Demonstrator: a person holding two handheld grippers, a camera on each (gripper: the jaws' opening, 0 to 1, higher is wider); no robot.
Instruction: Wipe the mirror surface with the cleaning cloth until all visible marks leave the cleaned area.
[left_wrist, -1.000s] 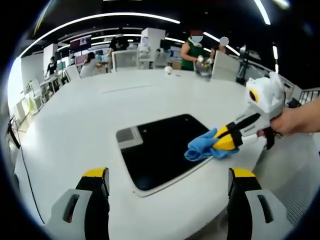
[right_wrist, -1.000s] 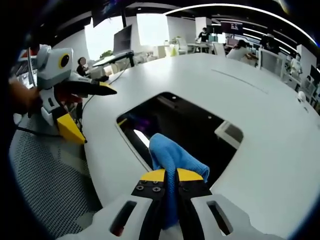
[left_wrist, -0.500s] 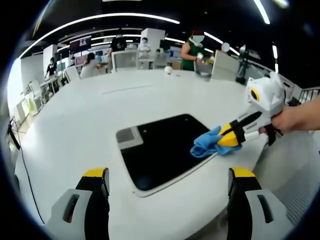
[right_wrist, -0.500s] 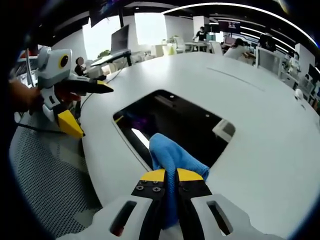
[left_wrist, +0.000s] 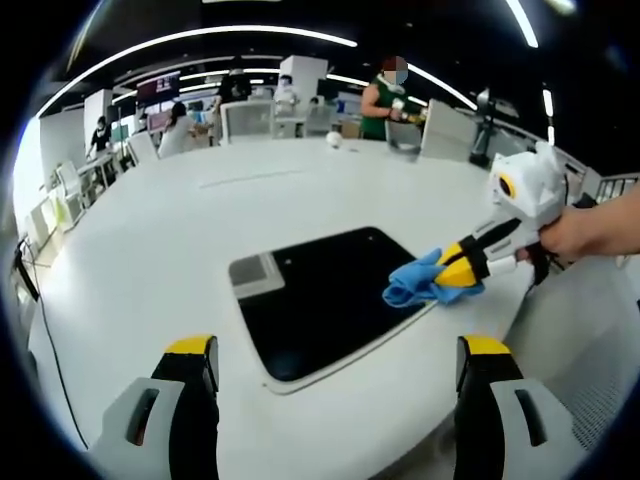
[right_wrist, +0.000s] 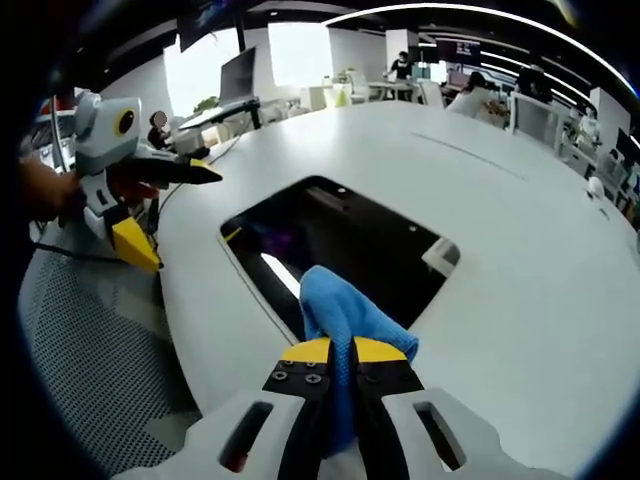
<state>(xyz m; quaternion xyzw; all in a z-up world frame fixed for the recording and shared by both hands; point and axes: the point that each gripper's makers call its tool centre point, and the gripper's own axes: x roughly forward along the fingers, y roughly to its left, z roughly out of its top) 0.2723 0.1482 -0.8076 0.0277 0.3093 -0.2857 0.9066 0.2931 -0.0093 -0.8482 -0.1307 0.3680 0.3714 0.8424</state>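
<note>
Pressing cloth (right_wrist: 345, 315) on mirror (right_wrist: 340, 245), R tongs (right_wrist: 340, 352) clamped.

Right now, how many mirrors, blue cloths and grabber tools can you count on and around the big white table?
Mirrors: 1, the dark mirror lying flat on the white table.
Blue cloths: 1, the cleaning cloth at the mirror's edge.
Grabber tools: 2, the right gripper pinching the cloth and the left gripper with its jaws apart.
Total: 4

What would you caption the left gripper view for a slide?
Right gripper presses a blue cleaning cloth onto the near edge of a dark mirror on a white table.
</note>
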